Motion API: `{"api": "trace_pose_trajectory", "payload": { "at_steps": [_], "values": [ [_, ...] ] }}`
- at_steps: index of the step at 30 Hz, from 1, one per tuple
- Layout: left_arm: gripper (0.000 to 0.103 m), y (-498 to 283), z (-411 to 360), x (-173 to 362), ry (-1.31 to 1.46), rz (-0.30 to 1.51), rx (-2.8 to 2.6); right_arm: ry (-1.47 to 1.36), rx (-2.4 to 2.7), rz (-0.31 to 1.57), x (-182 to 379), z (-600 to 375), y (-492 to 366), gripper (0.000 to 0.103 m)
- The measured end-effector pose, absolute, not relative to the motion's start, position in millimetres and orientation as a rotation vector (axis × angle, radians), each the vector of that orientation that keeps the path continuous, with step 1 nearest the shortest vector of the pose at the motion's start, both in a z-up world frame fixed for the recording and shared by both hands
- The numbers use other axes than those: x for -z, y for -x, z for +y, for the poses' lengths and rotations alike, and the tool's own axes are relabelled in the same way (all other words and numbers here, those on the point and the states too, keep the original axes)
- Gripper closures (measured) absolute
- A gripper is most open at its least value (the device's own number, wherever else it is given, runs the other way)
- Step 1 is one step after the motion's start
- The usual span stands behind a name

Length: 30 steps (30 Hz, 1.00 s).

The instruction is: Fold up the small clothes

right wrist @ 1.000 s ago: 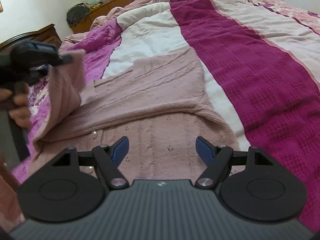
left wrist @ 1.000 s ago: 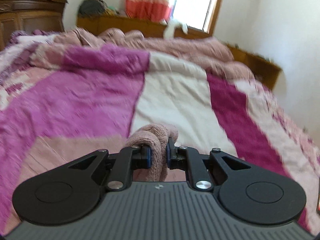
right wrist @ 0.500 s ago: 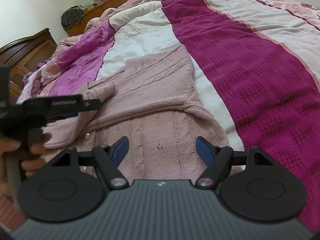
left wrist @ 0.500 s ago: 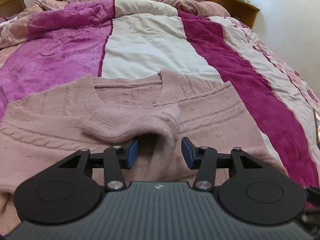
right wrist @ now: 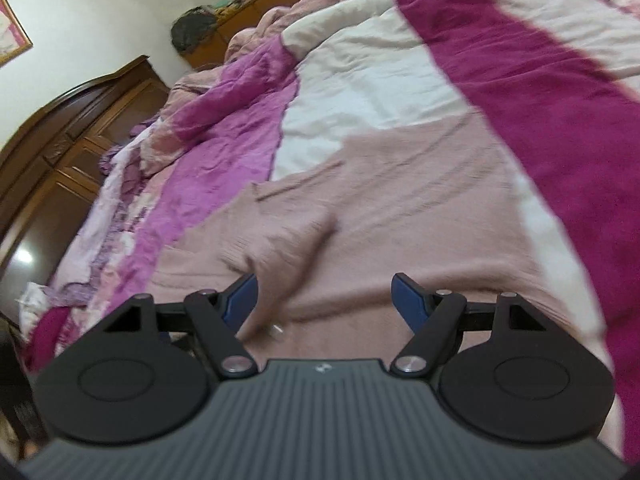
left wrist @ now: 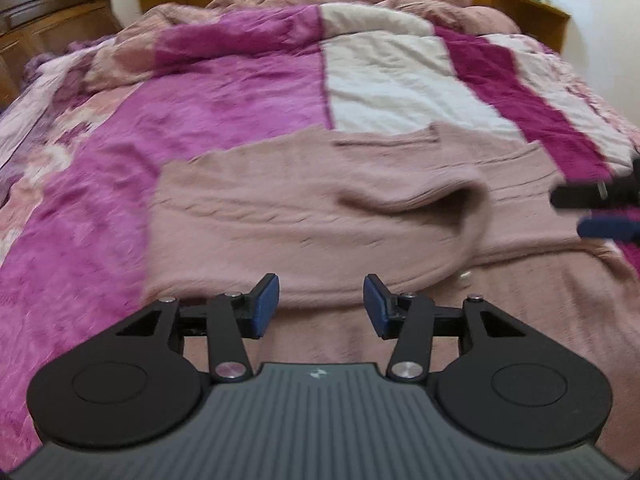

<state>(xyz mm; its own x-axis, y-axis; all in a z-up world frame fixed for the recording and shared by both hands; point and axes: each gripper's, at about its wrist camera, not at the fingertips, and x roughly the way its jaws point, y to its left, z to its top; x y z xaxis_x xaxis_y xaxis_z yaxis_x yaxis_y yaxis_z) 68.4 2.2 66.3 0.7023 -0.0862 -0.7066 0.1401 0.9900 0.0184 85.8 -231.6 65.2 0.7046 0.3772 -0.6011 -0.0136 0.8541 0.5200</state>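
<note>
Folding step: dusty-pink cable-knit sweater (left wrist: 304,216) lying flat on the striped magenta-and-white bedspread (left wrist: 224,104), 1 sleeve apparently laid across. Left hand-held gripper (left wrist: 319,306) and right hand-held gripper (right wrist: 324,300) released, empty. Next: grasp remaining sleeve or hem.

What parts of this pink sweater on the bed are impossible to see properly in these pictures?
- Sweater hem, left wrist view: hidden behind the open left gripper.
- Knit pattern, both views: smeared by motion blur.
- Small pale speck, right wrist view: too small and blurred to name.
- Sweater's right edge, left wrist view: partly covered by the open right gripper, itself cut off by the frame edge.
</note>
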Motion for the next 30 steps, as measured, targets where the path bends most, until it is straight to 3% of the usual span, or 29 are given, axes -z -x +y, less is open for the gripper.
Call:
{"api": "trace_pose_trajectory", "payload": {
  "at_steps": [7, 8, 9, 10, 11, 13, 19, 23, 26, 30],
  "values": [
    [0.048, -73, 34, -55, -0.013, 0.805, 0.047, -0.537, -0.242, 0.863, -42, -209, -142, 0.028],
    [0.048, -74, 38, -54, -0.011, 0.807, 0.038, -0.537, -0.247, 0.864, -40, -207, -146, 0.032],
    [0.048, -74, 41, -52, -0.009, 0.808, 0.029, -0.529, -0.251, 0.871, -38, -204, -149, 0.048],
    [0.048, -75, 45, -50, -0.005, 0.810, 0.019, -0.519, -0.263, 0.878, -38, -201, -152, 0.070],
    [0.048, -77, 43, -48, -0.001, 0.814, 0.010, -0.504, -0.282, 0.890, -39, -197, -155, 0.079],
    [0.048, -79, 49, -46, 0.020, 0.820, -0.001, -0.450, -0.313, 0.861, -50, -192, -156, 0.086],
    [0.048, -79, 54, -42, 0.033, 0.813, -0.013, -0.228, -0.305, 0.582, -105, -190, -135, 0.087],
    [0.048, -80, 54, -40, 0.036, 0.812, -0.013, -0.181, -0.293, 0.639, -87, -198, -143, 0.087],
    [0.048, -81, 54, -38, 0.040, 0.814, -0.018, -0.106, -0.242, 0.784, -52, -198, -155, 0.081],
    [0.048, -81, 55, -38, 0.044, 0.814, -0.015, -0.148, -0.165, 0.765, -48, -207, -142, 0.062]
  ]
}}
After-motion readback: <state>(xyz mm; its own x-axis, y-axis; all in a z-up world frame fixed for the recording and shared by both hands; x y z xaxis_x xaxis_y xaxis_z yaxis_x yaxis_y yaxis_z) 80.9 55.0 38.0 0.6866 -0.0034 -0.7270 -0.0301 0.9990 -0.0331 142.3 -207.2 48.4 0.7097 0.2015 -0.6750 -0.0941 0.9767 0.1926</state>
